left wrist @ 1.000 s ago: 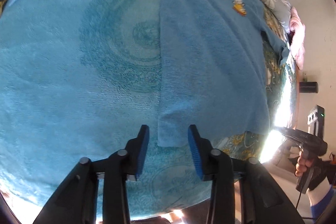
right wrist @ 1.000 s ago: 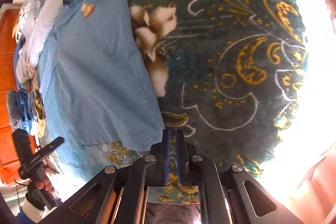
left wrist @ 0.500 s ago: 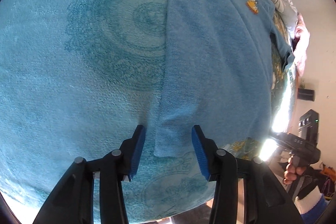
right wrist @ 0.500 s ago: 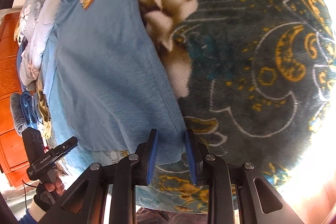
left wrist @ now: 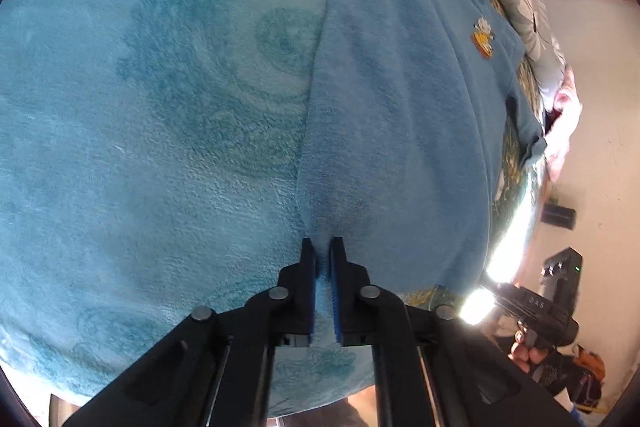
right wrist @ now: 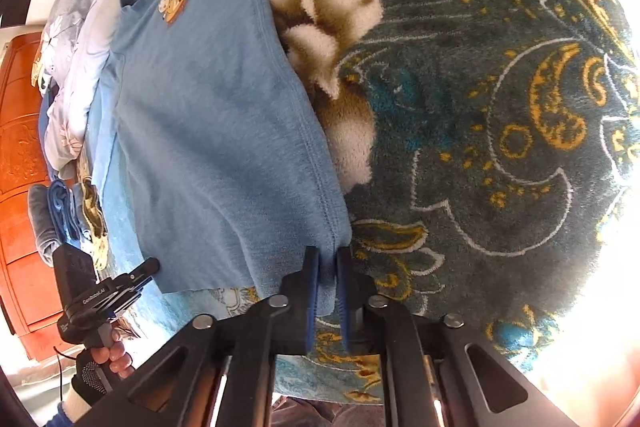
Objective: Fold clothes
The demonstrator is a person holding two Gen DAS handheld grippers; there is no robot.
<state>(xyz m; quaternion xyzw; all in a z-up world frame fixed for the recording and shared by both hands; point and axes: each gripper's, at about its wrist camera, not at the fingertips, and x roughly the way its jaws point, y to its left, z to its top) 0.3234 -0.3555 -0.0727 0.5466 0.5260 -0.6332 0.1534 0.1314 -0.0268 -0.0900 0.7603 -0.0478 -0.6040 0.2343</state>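
Change: both grippers were spread over the hem earlier; now they pinch it
Left gripper (left wrist: 323, 247): pressed together on the shirt (left wrist: 400, 131) at one bottom corner
Right gripper (right wrist: 328, 255): pinching the other bottom corner at the side seam
Shirt: flat on the blanket (right wrist: 480, 107), collar far
Meaning: hem looks ready to lift for a fold
Containers: none in view

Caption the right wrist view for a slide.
Right gripper pinches the blue T-shirt's bottom corner on a floral blanket.

Patterned blanket (right wrist: 480, 107), pillows (right wrist: 76, 67), orange wooden cabinet (right wrist: 20, 147).
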